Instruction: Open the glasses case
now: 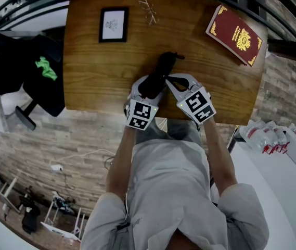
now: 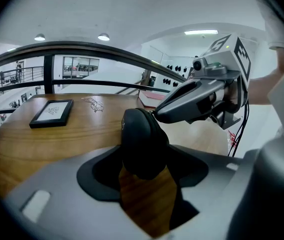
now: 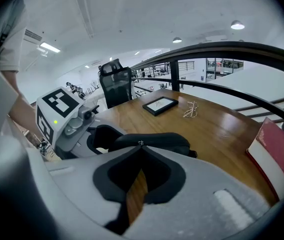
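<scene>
A black zipped glasses case [image 1: 159, 69] lies lengthwise in the middle of the wooden table [image 1: 93, 77]. My left gripper [image 1: 149, 86] has its two jaws round the case's near end, pads against both sides; in the left gripper view the case [image 2: 142, 141] fills the gap of that gripper [image 2: 146, 156]. My right gripper [image 1: 169, 79] comes in from the right, its tips together at the case's edge [image 2: 154, 115]. In the right gripper view its jaws [image 3: 141, 145] meet on a small metal zipper pull on the case [image 3: 156, 140].
A framed picture [image 1: 113, 24] lies at the table's far left, wire eyeglasses [image 1: 149, 10] at the far middle, a red booklet [image 1: 236, 34] at the far right. A black chair [image 1: 38, 77] stands left of the table. A railing runs beyond the far edge.
</scene>
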